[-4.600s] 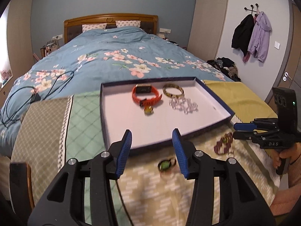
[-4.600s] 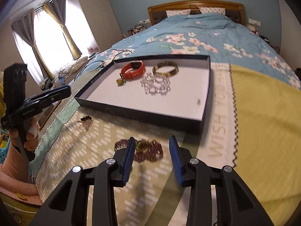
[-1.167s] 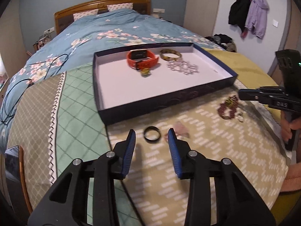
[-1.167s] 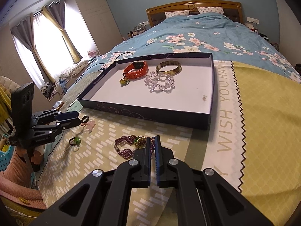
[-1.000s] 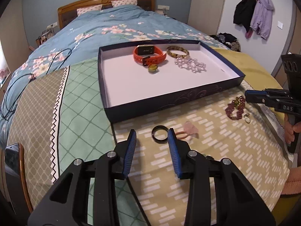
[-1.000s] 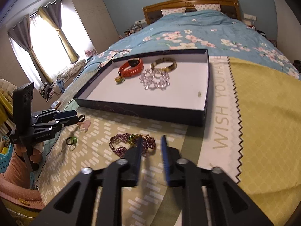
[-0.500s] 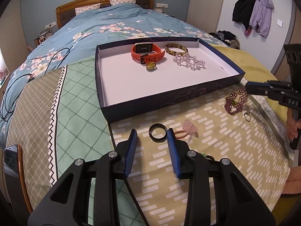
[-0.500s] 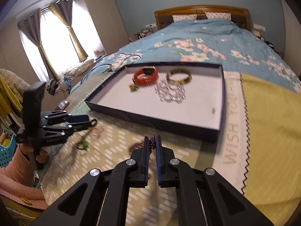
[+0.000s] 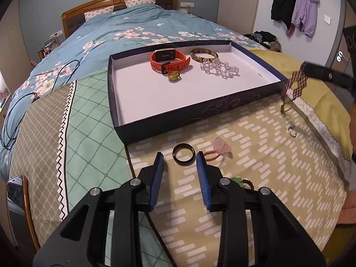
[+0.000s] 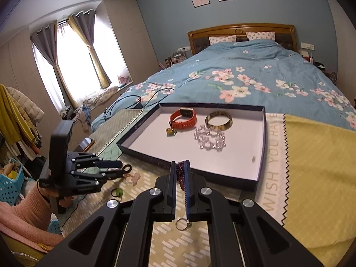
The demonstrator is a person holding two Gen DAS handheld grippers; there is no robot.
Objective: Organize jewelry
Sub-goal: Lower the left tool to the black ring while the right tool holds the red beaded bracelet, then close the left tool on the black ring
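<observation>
My right gripper (image 10: 180, 164) is shut on a purple beaded bracelet (image 10: 180, 173) and holds it above the cloth, in front of the tray's near wall; the bracelet hangs from it in the left wrist view (image 9: 294, 85). My left gripper (image 9: 179, 156) is open, low over the cloth, with a black ring (image 9: 184, 153) between its fingertips. The dark blue tray (image 9: 178, 116) holds an orange watch (image 9: 170, 60), a brown bangle (image 9: 204, 54), a clear bead bracelet (image 9: 219, 67) and a yellow-green ring (image 9: 174, 75).
On the patterned cloth lie a pink bead bracelet (image 9: 219, 150), a silver ring (image 9: 292, 130) and a green-stone ring (image 9: 239, 180) by my left gripper. The bed with a blue floral duvet (image 10: 244, 77) lies behind the tray. A black cable (image 9: 13, 120) lies on it at left.
My right gripper opened, shut on the purple bracelet and has lifted it off the cloth toward the tray. My left gripper has edged closer to the black ring and stays open.
</observation>
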